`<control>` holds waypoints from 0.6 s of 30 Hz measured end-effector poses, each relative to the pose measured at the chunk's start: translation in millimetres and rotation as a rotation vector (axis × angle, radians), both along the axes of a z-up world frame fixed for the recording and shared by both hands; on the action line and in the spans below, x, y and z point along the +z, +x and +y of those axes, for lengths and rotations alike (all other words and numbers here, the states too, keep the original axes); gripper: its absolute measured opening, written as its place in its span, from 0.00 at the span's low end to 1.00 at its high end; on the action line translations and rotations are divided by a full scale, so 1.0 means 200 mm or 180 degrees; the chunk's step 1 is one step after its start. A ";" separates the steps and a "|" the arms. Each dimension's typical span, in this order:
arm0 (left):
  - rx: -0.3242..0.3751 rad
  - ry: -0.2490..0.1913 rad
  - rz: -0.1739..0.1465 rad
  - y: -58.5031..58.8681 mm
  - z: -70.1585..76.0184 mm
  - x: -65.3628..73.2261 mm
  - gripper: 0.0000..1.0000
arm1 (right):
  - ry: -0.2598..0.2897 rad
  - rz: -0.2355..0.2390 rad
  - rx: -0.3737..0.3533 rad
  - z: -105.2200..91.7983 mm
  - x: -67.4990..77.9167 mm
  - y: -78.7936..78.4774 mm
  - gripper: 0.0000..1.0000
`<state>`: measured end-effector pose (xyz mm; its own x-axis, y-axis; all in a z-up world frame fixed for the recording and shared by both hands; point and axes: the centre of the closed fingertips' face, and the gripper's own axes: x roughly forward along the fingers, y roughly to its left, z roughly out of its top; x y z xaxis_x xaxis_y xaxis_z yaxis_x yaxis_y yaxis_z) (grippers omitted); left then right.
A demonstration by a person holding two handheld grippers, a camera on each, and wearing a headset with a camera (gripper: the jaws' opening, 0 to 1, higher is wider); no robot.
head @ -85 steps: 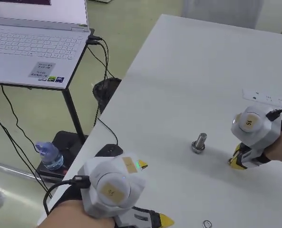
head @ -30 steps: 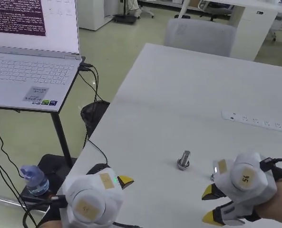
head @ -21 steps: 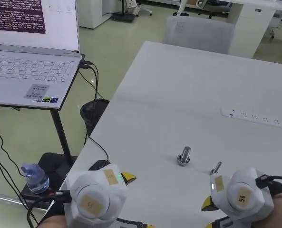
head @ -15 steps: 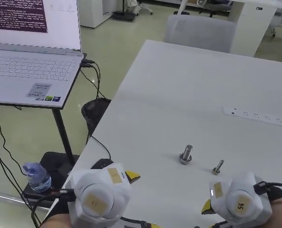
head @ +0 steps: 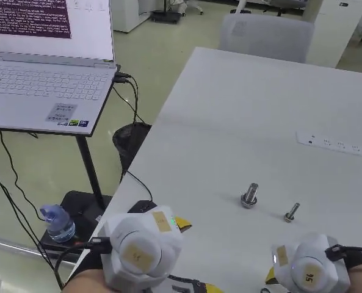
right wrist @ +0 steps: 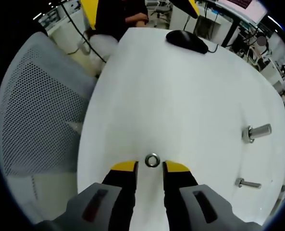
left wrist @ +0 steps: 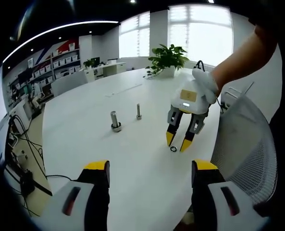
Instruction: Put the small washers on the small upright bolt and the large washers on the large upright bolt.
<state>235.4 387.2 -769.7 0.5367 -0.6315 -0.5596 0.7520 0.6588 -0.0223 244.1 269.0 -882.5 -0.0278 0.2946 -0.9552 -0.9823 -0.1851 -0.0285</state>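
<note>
Table (head: 242,97): white and long, and it carries all the work items.

Large bolt (head: 249,195): upright on its head, toward the middle of the table, well apart from both grippers.

Small bolt (head: 291,212): upright, near the large bolt and to its right in the head view. The two do not touch.

Washer (right wrist: 152,160): one metal ring, flat on the table near the person's edge, well apart from both bolts. Whether it is the small or the large size cannot be told.

Right gripper (right wrist: 151,168): pointed down at the table over the washer. The yellow-tipped jaws are parted a little, one tip on each side, with the washer at the mouth of the gap. They are released rather than clenched, and no contact with the washer can be made out.

Left gripper (left wrist: 151,166): held low at the person's left, aimed across the table toward the right gripper and the bolts. The jaws are spread wide and released.

Laptop (head: 46,91): open on a stand to the left of the table, with text lit on the screen.

Power strip (head: 336,144): white, lying on the table beyond the bolts.

Mouse (right wrist: 186,41): dark, on the table by its left edge.

Bottle (head: 58,223): on the floor below the laptop stand.

Chair (left wrist: 238,139): grey mesh, at the near edge of the table beside the person.

Plant (left wrist: 167,57): potted, at the far end of the table in the left gripper view.
</note>
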 end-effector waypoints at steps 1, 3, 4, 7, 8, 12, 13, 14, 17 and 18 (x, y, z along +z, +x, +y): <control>0.0003 -0.0004 0.0000 0.00 0.00 0.00 0.68 | 0.0038 0.0015 -0.0012 0.01 0.01 0.00 0.21; 0.0006 -0.0014 -0.0002 0.00 0.00 0.00 0.68 | 0.0032 0.0024 -0.0024 0.01 0.01 0.00 0.20; 0.0010 -0.0016 -0.0004 0.01 0.00 0.01 0.68 | 0.0028 0.0029 -0.0032 0.01 0.00 0.00 0.20; 0.0010 -0.0007 0.0005 0.01 0.00 0.00 0.68 | 0.0013 0.0035 -0.0047 0.01 0.00 0.00 0.20; 0.0007 -0.0010 0.0003 0.01 0.00 0.00 0.67 | 0.0002 0.0038 -0.0043 0.01 0.00 0.00 0.20; 0.0013 -0.0006 0.0019 0.01 0.01 -0.01 0.67 | -0.0023 0.0008 -0.0047 0.02 0.00 0.01 0.16; 0.0011 -0.0002 0.0024 0.01 0.01 -0.01 0.67 | -0.0032 -0.0004 -0.0043 0.02 0.00 0.02 0.15; 0.0011 -0.0001 0.0028 0.01 0.01 -0.01 0.67 | -0.0041 0.0003 -0.0049 0.02 0.00 0.02 0.15; 0.0013 0.0004 0.0026 0.01 0.01 -0.01 0.66 | -0.0065 -0.0017 -0.0002 0.01 0.00 0.02 0.14; 0.0019 0.0004 0.0026 0.02 0.02 -0.01 0.66 | -0.0077 -0.0028 0.0006 0.01 0.00 0.02 0.14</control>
<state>238.4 390.4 -772.3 0.5359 -0.6276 -0.5647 0.7478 0.6633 -0.0275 247.8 271.6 -882.3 -0.0200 0.2715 -0.9622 -0.9817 -0.1878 -0.0325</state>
